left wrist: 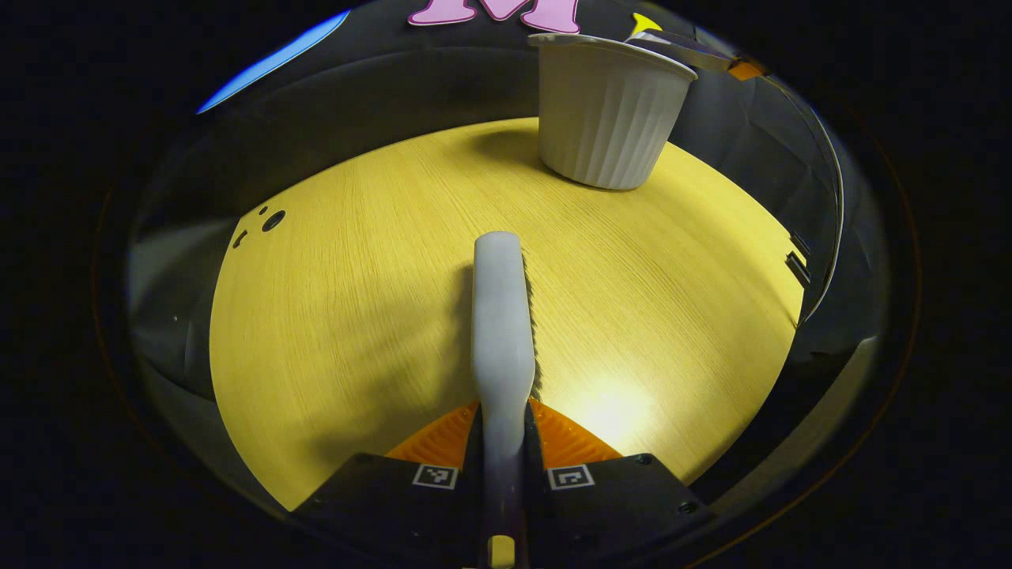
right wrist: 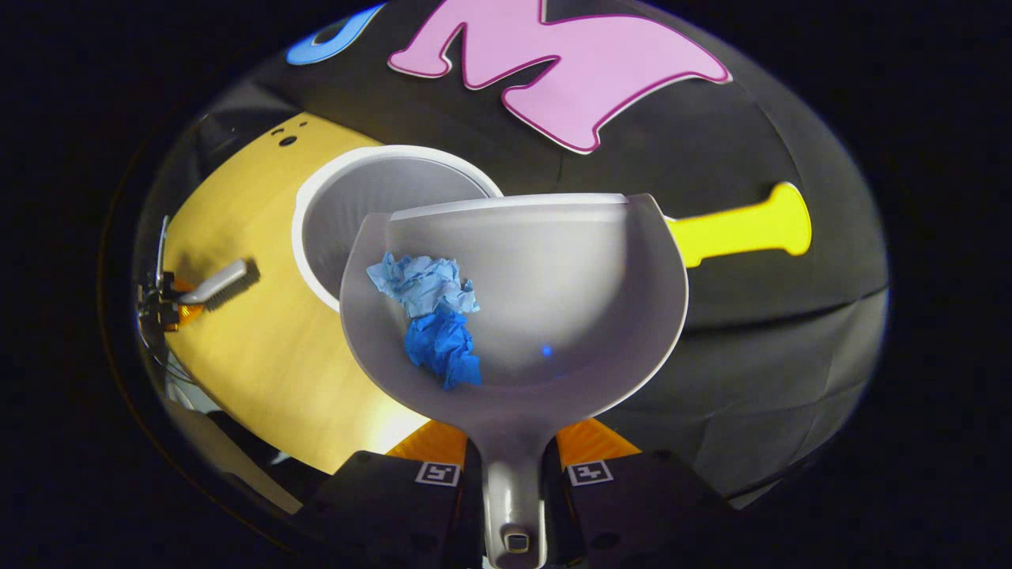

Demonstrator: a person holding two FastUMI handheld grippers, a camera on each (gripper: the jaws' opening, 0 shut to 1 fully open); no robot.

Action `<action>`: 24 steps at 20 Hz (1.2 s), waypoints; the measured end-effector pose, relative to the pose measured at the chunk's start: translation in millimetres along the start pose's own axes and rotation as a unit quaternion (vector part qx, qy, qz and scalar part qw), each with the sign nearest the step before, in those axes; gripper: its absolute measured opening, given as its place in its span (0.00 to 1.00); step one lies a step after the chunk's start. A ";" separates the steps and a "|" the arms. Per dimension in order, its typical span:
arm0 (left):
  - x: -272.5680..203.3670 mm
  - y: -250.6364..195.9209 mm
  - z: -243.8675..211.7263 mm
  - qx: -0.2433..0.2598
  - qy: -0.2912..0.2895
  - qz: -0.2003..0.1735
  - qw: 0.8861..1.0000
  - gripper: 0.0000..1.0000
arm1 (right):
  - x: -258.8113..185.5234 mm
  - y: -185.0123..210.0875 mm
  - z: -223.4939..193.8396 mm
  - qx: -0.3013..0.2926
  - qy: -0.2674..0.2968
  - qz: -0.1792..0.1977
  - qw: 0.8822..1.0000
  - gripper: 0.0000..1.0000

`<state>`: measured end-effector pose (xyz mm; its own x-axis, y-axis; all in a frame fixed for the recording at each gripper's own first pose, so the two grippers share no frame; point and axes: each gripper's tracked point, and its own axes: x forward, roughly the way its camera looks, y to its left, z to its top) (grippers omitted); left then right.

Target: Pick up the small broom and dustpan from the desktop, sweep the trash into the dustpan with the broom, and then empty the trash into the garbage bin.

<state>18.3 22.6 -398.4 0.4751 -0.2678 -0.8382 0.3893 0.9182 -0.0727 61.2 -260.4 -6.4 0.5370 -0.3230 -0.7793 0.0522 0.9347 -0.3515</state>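
Jaws clamp dustpan [right wrist: 514,316] handle (trash [right wrist: 431,316] inside).

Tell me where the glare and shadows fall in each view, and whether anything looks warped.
Left gripper view: a bright glare patch on the desktop right of the broom; the garbage bin throws a shadow leftward. Right gripper view: the desktop edge bows from fisheye distortion; the blue paper trash in the dustpan stays sharp.
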 end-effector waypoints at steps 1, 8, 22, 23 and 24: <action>-0.1 -0.1 -0.2 -0.001 0.000 0.000 1.000 0.27 | 0.7 -2.7 5.1 -0.025 0.006 -0.006 1.000 0.34; -0.5 -0.8 -1.0 -0.010 -0.005 0.003 1.000 0.27 | 4.6 -6.4 21.9 -0.131 0.045 -0.022 0.990 0.34; 0.7 -0.4 -1.3 -0.014 -0.005 0.003 1.000 0.27 | 15.6 5.6 39.6 -0.197 0.054 -0.024 0.979 0.34; 0.4 -0.3 -0.9 -0.013 -0.005 0.004 1.000 0.27 | 16.7 5.1 40.6 -0.195 0.054 -0.024 0.979 0.34; 0.6 0.0 -1.1 -0.012 -0.004 0.005 1.000 0.27 | 18.1 3.9 40.1 -0.193 0.053 -0.024 0.979 0.34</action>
<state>17.7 22.7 -399.5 0.4856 -0.2608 -0.8344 0.3656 0.9276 -0.0772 104.9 -256.7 -1.1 0.4510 -0.3985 -0.7986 -0.2574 0.7987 -0.5439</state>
